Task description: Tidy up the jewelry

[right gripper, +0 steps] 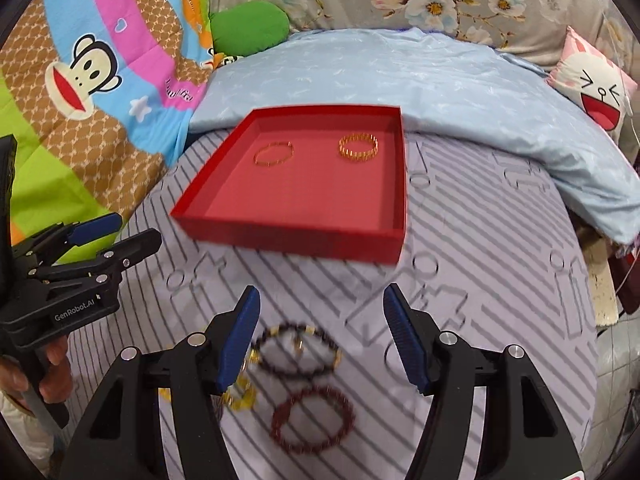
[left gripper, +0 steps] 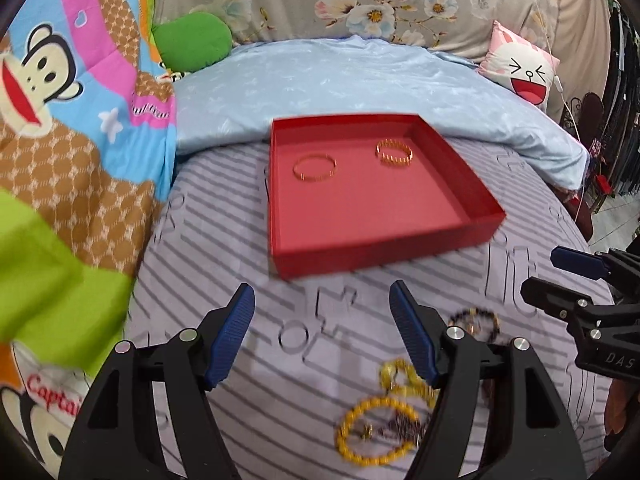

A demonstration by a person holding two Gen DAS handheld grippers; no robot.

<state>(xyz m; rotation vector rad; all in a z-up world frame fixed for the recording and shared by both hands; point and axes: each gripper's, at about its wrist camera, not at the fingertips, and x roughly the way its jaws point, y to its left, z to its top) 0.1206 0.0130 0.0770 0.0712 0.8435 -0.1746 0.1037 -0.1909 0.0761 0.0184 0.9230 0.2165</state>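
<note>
Monkey quilt: bunched up at far left, bright colours, edge lying against the striped sheet.
Green cushion: tucked behind the quilt, at the head of the bed.
Striped sheet: grey and lilac, carrying the box and all the loose pieces.
Left gripper: jaws wide apart, blue pads bare, nothing between them but sheet; angled down at the bed.
Red box: shallow, lidless, straight ahead of the left gripper and well beyond its tips.
Thin gold bangle: flat on the box floor, left half, toward the far wall.
Chunky gold bracelet: same floor, right of the bangle, the two well apart.
Yellow bead bracelet: on the sheet below the left gripper's right finger, tangled with a second yellow strand; blurred.
Black bead bracelet: on the sheet between the right gripper's fingers, nearer the left pad, untouched.
Dark red bead bracelet: just beside the black one, closer to the camera, low between the fingers.
Right gripper: jaws wide, pads clear, gripping nothing; box ahead and slightly left.
Blue duvet: folded behind the box.
Pink face pillow: far right corner.
</note>
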